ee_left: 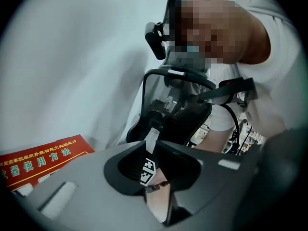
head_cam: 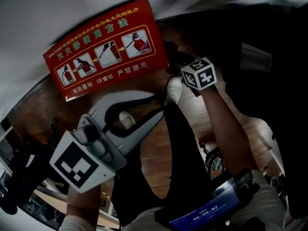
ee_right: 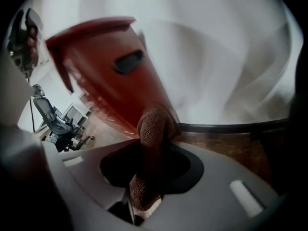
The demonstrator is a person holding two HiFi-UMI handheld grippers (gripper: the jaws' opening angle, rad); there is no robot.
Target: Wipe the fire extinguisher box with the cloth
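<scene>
The red fire extinguisher box (head_cam: 106,49) stands against the white wall, its label of yellow characters and pictures facing me. My right gripper (head_cam: 174,61) is at the box's right edge and is shut on a brown cloth (ee_right: 151,143). In the right gripper view, which is blurred by motion, the cloth's bunched end lies against the red side of the box (ee_right: 110,71). My left gripper (head_cam: 161,106) hangs lower, away from the box, shut with nothing in it. In the left gripper view, the left gripper (ee_left: 153,177) points back at the person.
A dark wooden floor (head_cam: 192,114) runs under the box to the white wall (head_cam: 72,8). The person's black trouser leg (head_cam: 183,153) and white shoe (head_cam: 174,89) are just below the box. An office chair (ee_right: 53,124) stands in the room to the left.
</scene>
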